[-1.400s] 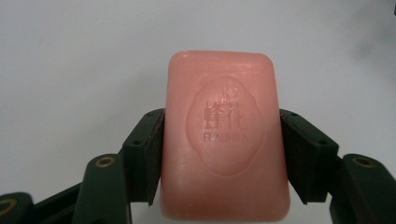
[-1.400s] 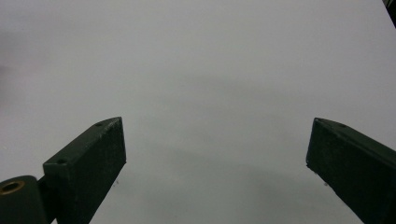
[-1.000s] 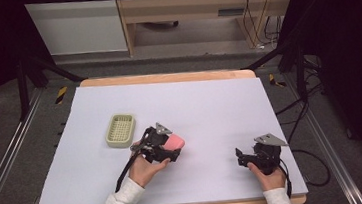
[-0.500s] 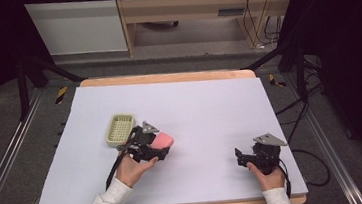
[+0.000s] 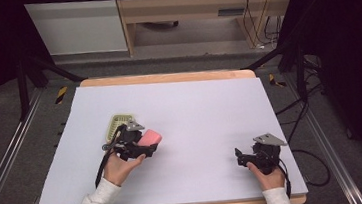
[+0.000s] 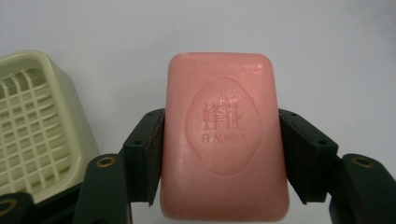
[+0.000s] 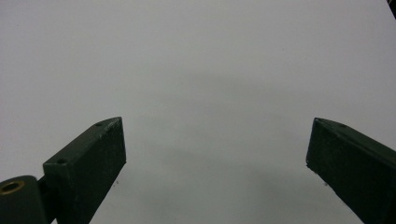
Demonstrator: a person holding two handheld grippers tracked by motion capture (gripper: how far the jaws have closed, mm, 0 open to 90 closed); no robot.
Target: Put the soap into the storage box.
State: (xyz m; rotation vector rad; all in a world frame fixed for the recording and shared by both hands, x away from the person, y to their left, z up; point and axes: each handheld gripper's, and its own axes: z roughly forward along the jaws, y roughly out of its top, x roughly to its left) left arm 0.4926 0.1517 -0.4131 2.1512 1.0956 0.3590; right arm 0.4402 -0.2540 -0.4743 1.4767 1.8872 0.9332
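A pink bar of soap (image 6: 224,140) with a stamped oval mark sits between my left gripper's (image 6: 222,149) jaws, which press on both its long sides. In the high view the left gripper (image 5: 140,145) carries the soap (image 5: 149,136) just right of a pale yellow-green soap dish (image 5: 116,127) with a slatted floor. That soap dish (image 6: 32,126) lies close at the left of the left gripper view. My right gripper (image 7: 217,154) stands open over bare white table. From above, the right gripper (image 5: 242,156) rests low at the front right.
The white table top (image 5: 195,110) has a wooden rim along its far and near edges. Metal rails and black stand legs flank the table on the floor. Cables trail at the right side.
My left gripper has carried the soap leftward, from the table's middle to beside the soap dish. The right gripper has stayed where it was.
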